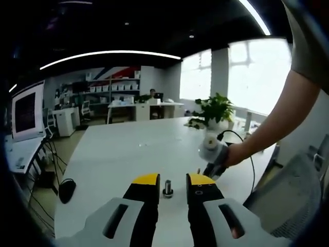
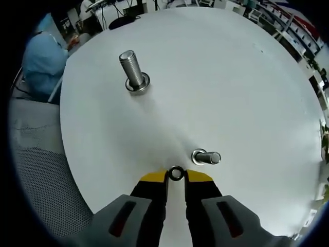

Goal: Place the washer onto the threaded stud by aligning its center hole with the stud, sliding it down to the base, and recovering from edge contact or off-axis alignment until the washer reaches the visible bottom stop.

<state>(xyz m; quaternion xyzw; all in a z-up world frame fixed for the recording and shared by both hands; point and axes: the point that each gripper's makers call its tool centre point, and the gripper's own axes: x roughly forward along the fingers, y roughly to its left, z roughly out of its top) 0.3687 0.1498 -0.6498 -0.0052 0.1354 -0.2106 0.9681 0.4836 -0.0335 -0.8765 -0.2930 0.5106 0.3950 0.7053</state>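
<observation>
In the right gripper view, a small metal washer [image 2: 176,174] sits pinched between the yellow tips of my right gripper [image 2: 176,177], just above the white table [image 2: 231,77]. A short threaded stud [image 2: 207,157] with a ring at its base stands just beyond the tips, slightly right. A taller threaded stud [image 2: 133,71] with a washer at its foot stands farther off to the upper left. In the left gripper view, my left gripper [image 1: 173,180] is open, and a stud [image 1: 167,188] stands in the gap between its tips. The right gripper [image 1: 209,170], held by a hand, hovers just to its right.
A grey mesh chair [image 2: 41,170] and a person's blue clothing [image 2: 43,56] lie past the table's edge in the right gripper view. In the left gripper view, a potted plant [image 1: 215,110] and a cable [image 1: 241,141] are at the table's far right, and a monitor [image 1: 25,110] stands to the left.
</observation>
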